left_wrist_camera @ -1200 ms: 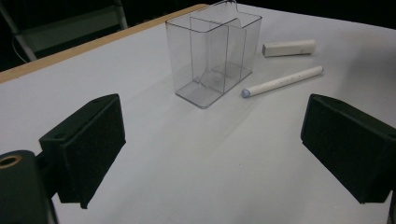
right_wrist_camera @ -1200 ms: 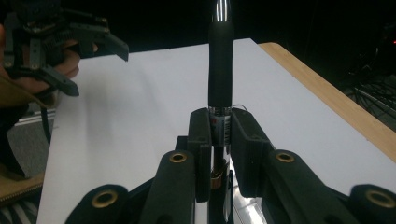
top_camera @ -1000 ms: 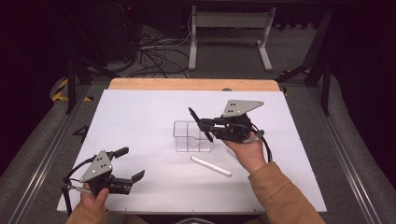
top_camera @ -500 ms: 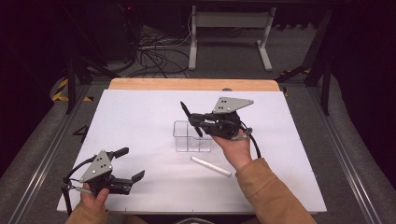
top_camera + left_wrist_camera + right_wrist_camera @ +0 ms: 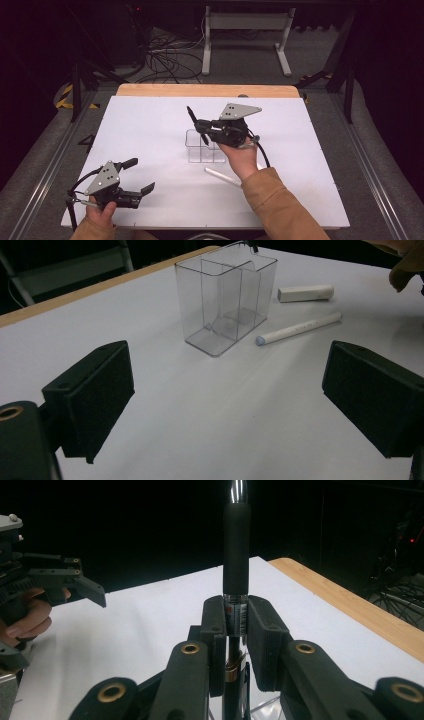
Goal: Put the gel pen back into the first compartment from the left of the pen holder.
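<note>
Presently, black pen (image 5: pixel 235 555) was held pinched in right gripper (image 5: pixel 202 131) above clear divided organizer (image 5: pixel 206 148); insertion step judged underway. Tip-down alignment over compartment required next. Left gripper (image 5: pixel 136 176) was kept spread, idle.

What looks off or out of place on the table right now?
Nothing spilled or damaged. The clear organizer stands upright. A white pen and a white eraser lie loose beside it. The right gripper holds a black pen above it.

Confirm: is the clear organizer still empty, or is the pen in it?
Empty. The clear organizer shows bare compartments; the black pen is clamped in the right gripper, above it.
</note>
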A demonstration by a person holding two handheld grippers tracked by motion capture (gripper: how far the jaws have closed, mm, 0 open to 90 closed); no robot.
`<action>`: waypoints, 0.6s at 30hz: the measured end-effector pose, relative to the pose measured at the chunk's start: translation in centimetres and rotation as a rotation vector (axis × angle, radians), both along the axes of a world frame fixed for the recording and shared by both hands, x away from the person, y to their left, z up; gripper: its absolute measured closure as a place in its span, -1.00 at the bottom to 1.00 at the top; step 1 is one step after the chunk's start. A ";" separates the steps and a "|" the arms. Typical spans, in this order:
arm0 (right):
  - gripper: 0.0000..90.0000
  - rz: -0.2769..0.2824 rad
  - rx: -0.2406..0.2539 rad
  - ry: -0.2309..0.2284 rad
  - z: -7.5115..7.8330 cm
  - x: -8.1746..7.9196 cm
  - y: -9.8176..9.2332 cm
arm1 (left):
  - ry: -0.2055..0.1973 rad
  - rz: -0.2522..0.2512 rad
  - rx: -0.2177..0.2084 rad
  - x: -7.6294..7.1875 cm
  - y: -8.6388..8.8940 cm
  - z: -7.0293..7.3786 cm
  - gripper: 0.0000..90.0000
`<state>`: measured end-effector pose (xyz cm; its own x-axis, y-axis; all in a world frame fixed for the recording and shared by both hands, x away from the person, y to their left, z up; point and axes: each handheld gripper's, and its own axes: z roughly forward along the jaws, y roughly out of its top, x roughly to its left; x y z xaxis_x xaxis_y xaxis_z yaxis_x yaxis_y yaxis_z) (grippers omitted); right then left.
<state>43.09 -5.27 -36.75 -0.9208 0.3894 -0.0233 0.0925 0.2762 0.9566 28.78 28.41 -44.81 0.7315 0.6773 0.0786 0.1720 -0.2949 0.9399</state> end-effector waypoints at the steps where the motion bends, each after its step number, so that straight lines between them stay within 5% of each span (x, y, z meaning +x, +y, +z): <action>1: 0.75 -0.001 0.003 0.000 -0.1 0.1 0.1 | 0.001 0.000 0.000 0.0 0.0 0.0 -0.84; 18: 0.75 -0.020 0.032 -0.018 -1.0 1.1 2.3 | 0.004 -0.003 -0.005 0.1 0.1 -0.1 -0.85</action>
